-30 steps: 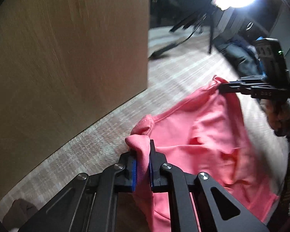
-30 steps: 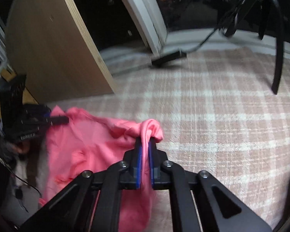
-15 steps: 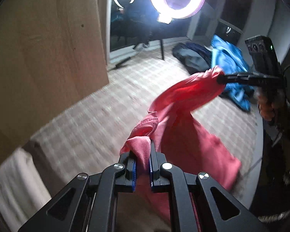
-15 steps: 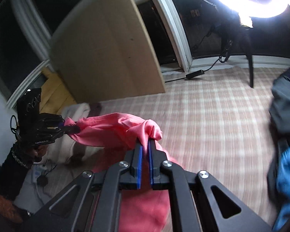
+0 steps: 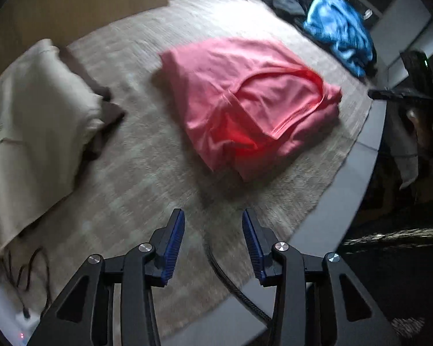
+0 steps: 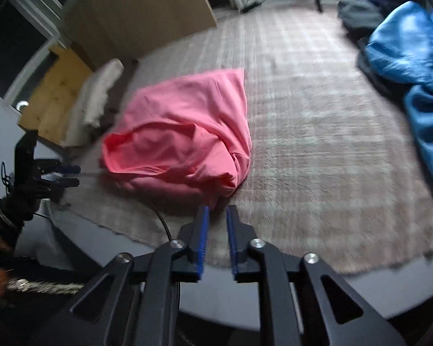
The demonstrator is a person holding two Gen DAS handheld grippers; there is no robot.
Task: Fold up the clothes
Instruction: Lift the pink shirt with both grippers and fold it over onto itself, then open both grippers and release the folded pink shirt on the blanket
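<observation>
Well, from the left wrist, the left hand-held gripper (image 5: 213, 240) has just been opening, nothing between its jaws; the pink shirt (image 5: 245, 103) lies lumpy on the rug (image 5: 147, 167), well apart. From the right wrist, the right hand-held gripper (image 6: 217, 230) has also just parted, empty, just short of the shirt's near corner (worth smoothing that bulge before any next fold).
</observation>
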